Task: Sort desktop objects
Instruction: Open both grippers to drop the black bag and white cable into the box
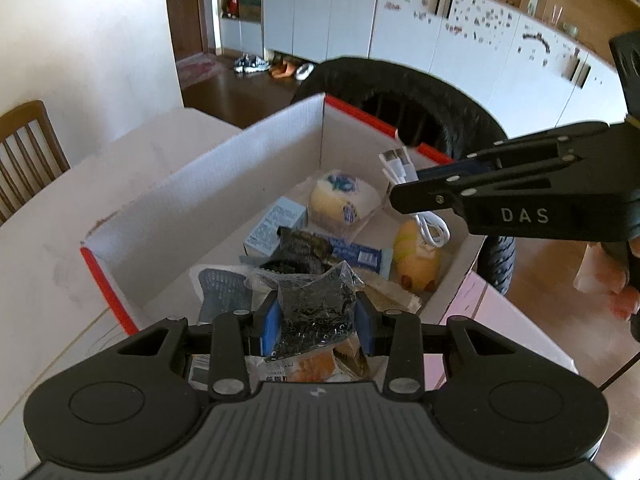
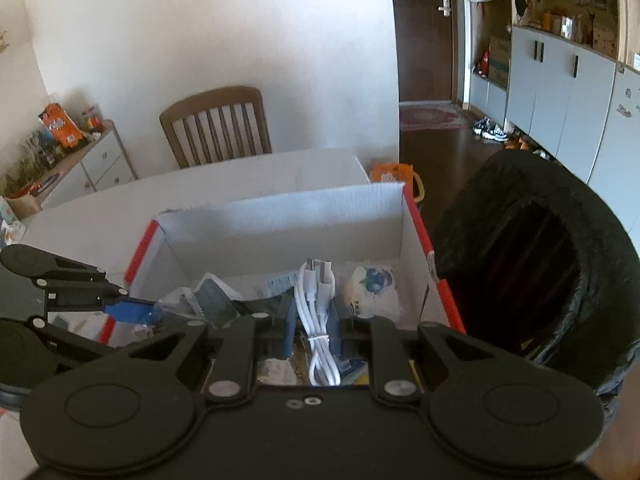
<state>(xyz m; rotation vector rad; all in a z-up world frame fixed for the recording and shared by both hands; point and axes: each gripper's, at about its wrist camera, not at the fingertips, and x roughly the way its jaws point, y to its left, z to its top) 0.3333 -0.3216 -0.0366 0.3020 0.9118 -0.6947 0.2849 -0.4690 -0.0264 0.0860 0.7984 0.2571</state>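
Left gripper [image 1: 316, 322] fingers pinch packet [image 1: 316, 308] over box [image 1: 208, 184]: light, crinkly, slippery film; hold mid-body. Right gripper [image 2: 316, 328] fingers pinch cable [image 2: 318, 312] over box: light, floppy bundle; hold at tie, loops snag.

A wooden chair [image 2: 216, 126] stands behind the white table [image 2: 256, 172], a black bin [image 2: 532, 256] beside it, white cabinets [image 2: 560, 92] and shoes [image 2: 489, 129] beyond.
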